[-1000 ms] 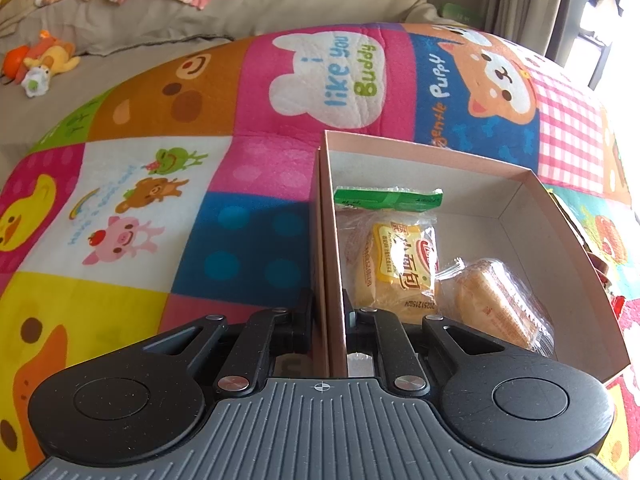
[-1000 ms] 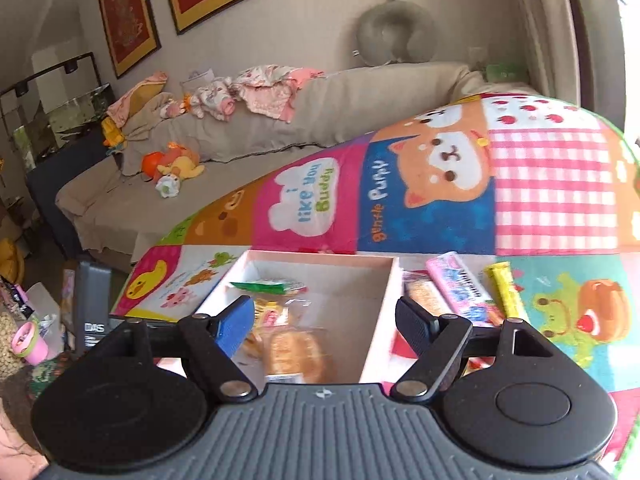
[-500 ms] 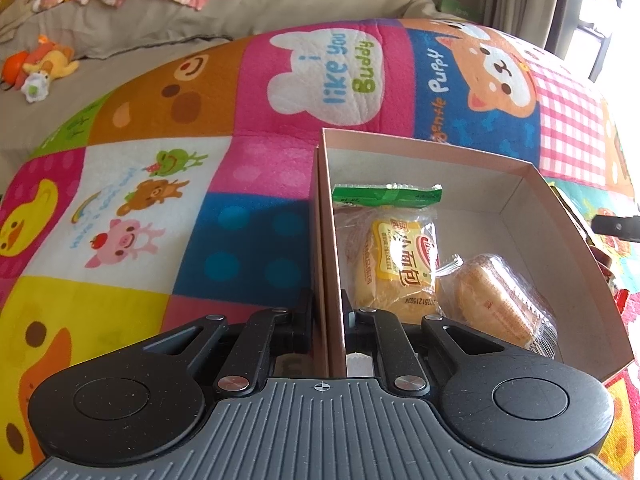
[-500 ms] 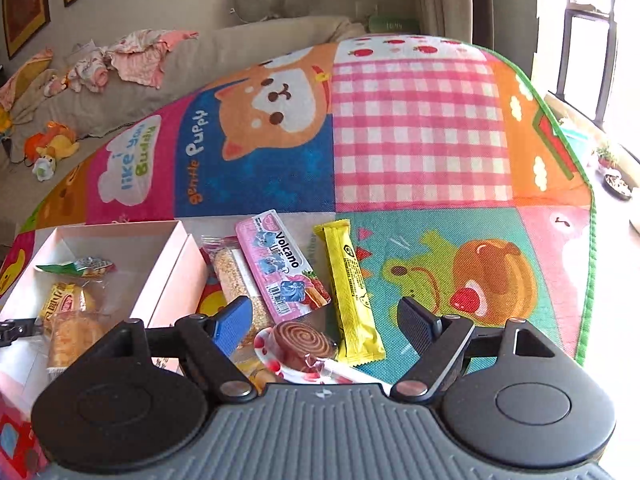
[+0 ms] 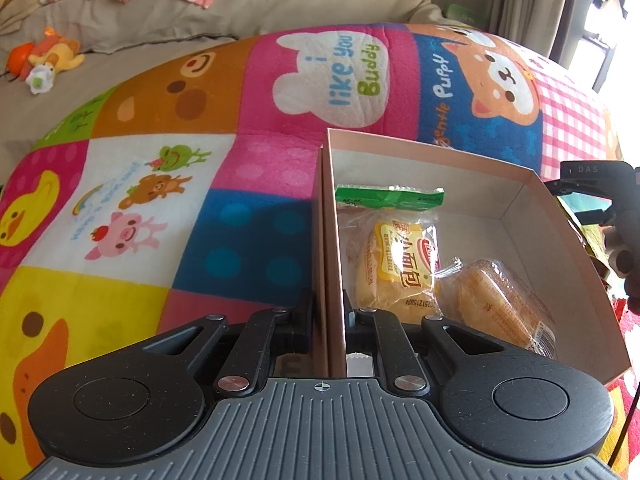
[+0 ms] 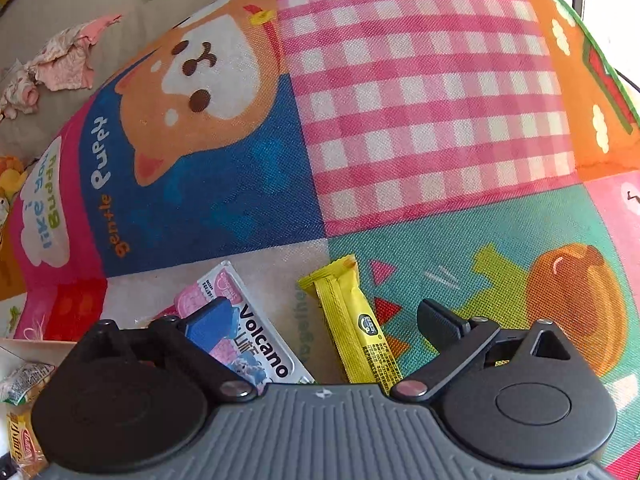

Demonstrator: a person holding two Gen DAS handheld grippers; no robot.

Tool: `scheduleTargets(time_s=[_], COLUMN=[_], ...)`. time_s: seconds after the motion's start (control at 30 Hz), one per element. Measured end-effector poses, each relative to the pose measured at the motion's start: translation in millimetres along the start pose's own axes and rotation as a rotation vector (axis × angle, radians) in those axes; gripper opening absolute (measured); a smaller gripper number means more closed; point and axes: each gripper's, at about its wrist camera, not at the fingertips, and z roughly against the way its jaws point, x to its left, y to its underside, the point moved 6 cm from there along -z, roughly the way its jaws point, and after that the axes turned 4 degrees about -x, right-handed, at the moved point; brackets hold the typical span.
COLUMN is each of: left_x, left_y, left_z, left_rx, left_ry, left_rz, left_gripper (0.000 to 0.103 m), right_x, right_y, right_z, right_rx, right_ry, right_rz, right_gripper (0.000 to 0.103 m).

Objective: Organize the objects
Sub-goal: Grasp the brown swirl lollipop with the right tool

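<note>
My left gripper (image 5: 329,312) is shut on the left wall of a pink cardboard box (image 5: 560,248) that sits on a patchwork play mat. In the box lie a wrapped bread with a yellow label (image 5: 394,256) and a clear-wrapped cake (image 5: 500,308). My right gripper (image 6: 324,320) is open and low over the mat. Between its fingers lie a yellow snack stick (image 6: 352,328) and a pink "Volcano" packet (image 6: 260,344), partly under the left finger. The box corner with the bread shows at the lower left of the right wrist view (image 6: 16,344).
The right gripper's body (image 5: 600,188) shows beyond the box's right wall. A beige sofa (image 5: 200,12) with plush toys (image 5: 44,60) and baby clothes stands behind the mat (image 6: 420,100). Bright windows are at the far right.
The right gripper has swung right from the box and dropped down close over the snacks on the mat. The left gripper stays shut on the box wall.
</note>
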Motion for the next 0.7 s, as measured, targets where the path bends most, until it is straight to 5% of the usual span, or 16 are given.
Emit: scheduleTargets(time_s=[0.13,0.2,0.4,0.53,0.7], left_x=[1.3,1.6,1.7,1.1,0.7], left_y=[0.4,0.7,0.9,0.9,0.6], left_z=[0.0,-0.1,-0.1,-0.1,0.2], left_rx=[-0.004,-0.007,-0.007,-0.008,-0.007], left_ry=[0.011,0.013,0.015,0.016,0.014], left_rz=[0.002,0.004,0.005,0.006,0.006], left_gripper=[0.014,0.014,0.014,0.014,0.014], right_x=[0.3,-3.5,-22.2,-35.2,-29.9], right_y=[5.0,10.8,28.2,49.1,79.2], right_z=[10.7,18.8,44.3,55.4,78.3], right_rx=[0.018,0.036,0.034,0.066,0.045], right_ry=[-0.053,-0.070,-0.022,-0.078,-0.117], right_rz=[0.002,-0.001,0.062,0.047,0.125], right_gripper=[0.073,0.069,0.069,0.083,0.084])
